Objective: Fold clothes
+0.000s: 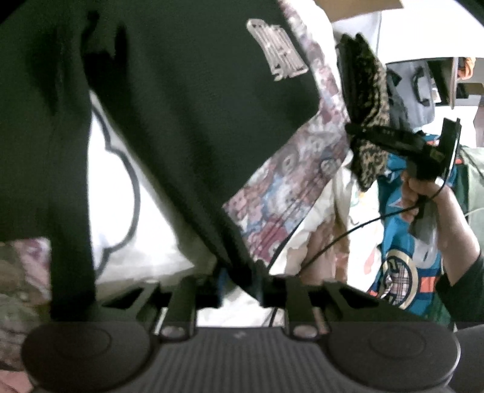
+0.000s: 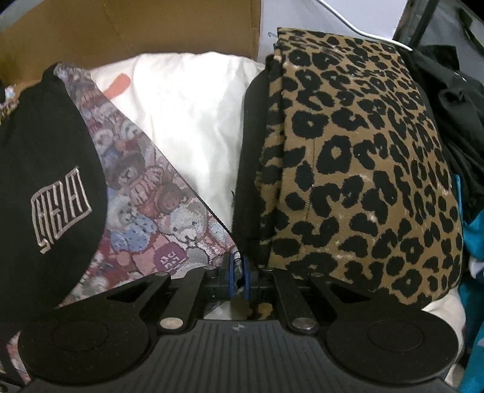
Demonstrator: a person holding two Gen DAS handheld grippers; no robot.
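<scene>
cardboard box (image 2: 130,27) behind, heaped clothes, leopard-print garment (image 2: 363,157), white fabric (image 2: 187,115)

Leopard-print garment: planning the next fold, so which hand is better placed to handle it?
Right. The right gripper is shut on an edge of the leopard-print garment; the left gripper is buried under the black garment, its jaws hidden.

A brown cardboard box (image 2: 130,27) stands at the back in the right wrist view, its flap open, behind the pile. A white cable (image 2: 360,28) runs across the pale wall beside it. In the left wrist view a grey case with a black handle (image 1: 419,86) stands far back at the right, and a thin black cable (image 1: 348,229) hangs across the front.
</scene>
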